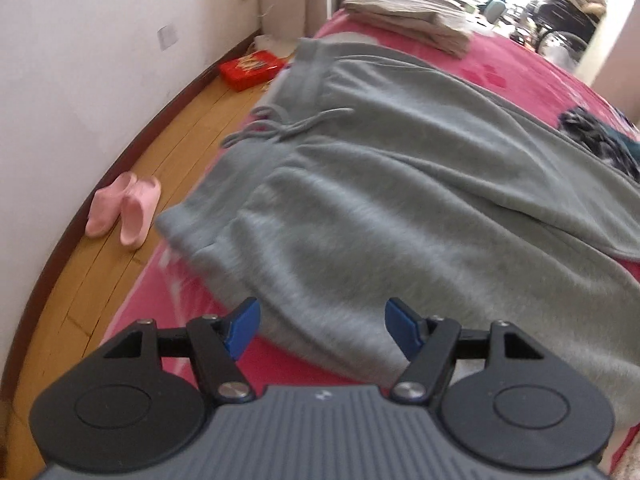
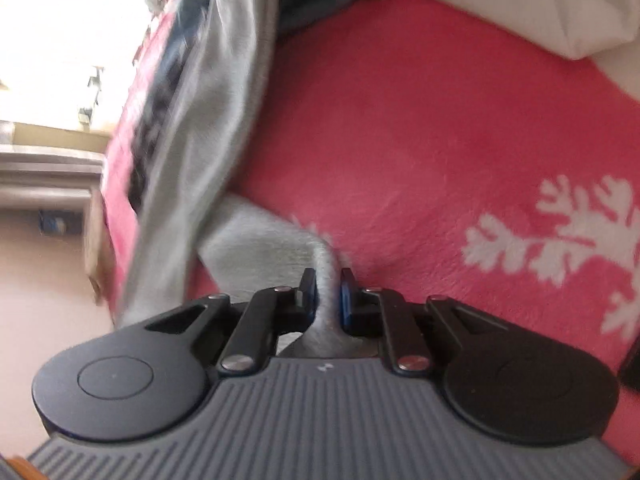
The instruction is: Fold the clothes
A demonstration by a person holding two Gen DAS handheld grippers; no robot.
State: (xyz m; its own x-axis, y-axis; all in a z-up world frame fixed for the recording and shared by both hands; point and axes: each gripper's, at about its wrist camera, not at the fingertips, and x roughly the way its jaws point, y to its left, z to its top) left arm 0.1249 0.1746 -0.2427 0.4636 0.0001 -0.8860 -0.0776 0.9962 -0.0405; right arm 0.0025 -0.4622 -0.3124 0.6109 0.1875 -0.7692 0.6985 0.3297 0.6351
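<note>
Grey sweatpants (image 1: 380, 184) with a drawstring (image 1: 280, 128) lie spread over a pink blanket (image 1: 532, 76) on the bed. My left gripper (image 1: 322, 326) hovers open just above the near edge of the grey cloth, nothing between its blue pads. In the right wrist view my right gripper (image 2: 328, 292) is shut on a pinched fold of the grey sweatpants (image 2: 224, 92), and the cloth trails up and away to the left. The pink blanket (image 2: 420, 128) with a white snowflake pattern lies under it.
A folded beige pile (image 1: 412, 16) sits at the bed's far end. Dark clothing (image 1: 600, 140) lies at the right. Pink slippers (image 1: 124, 208) and a red box (image 1: 250, 68) are on the wooden floor by the white wall. White bedding (image 2: 520, 4) lies at the upper right.
</note>
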